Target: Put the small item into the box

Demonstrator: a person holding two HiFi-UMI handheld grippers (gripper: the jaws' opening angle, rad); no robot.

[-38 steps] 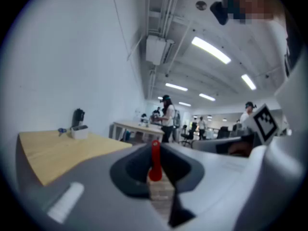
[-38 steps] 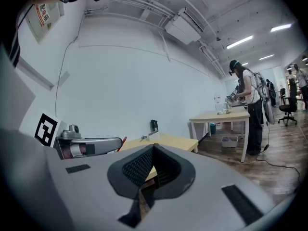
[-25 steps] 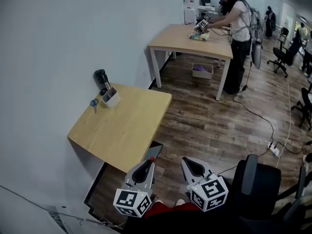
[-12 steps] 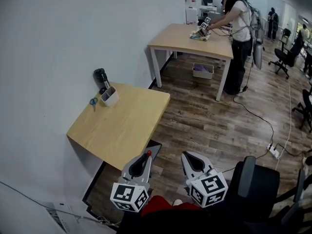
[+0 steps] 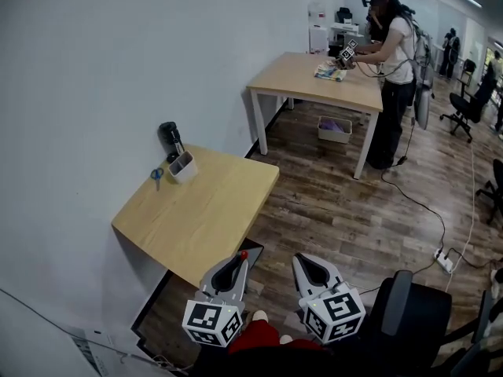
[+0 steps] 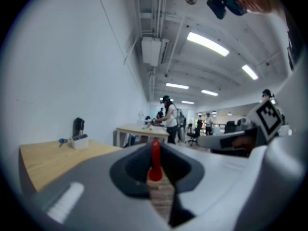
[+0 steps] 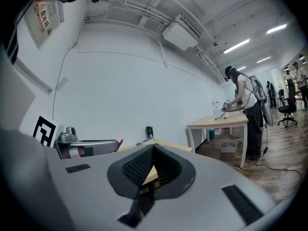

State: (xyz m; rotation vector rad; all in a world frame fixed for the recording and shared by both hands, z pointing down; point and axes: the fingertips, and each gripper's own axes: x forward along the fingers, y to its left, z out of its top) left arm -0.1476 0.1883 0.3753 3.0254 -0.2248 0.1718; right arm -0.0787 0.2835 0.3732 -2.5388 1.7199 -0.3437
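Claws sit low in our head view, side by side above the wooden floor [image 5: 338,203], short of the near corner of the pale wooden surface [image 5: 206,210]. Our left claw [image 6: 155,152] is clamped on the small red item [image 6: 155,159], which runs along the jaws with its narrow end sticking out past the tips. From the head view we see only that red tip. Our right claw [image 7: 153,150] has its jaws pressed together with nothing between them. The white box [image 5: 182,166] stands at the far left corner of the surface, close to the wall, well apart from both claws and from the red item. Blue scissors [image 5: 156,174] lie just beside the box on its left. A black object [image 5: 168,135] stands behind the box against the wall, and we cannot tell what it is. Farther off, a person [image 5: 393,45] stands at a second surface [image 5: 310,77], holding a gripper over something lying there. A dark office chair [image 5: 413,301] is just to our right.
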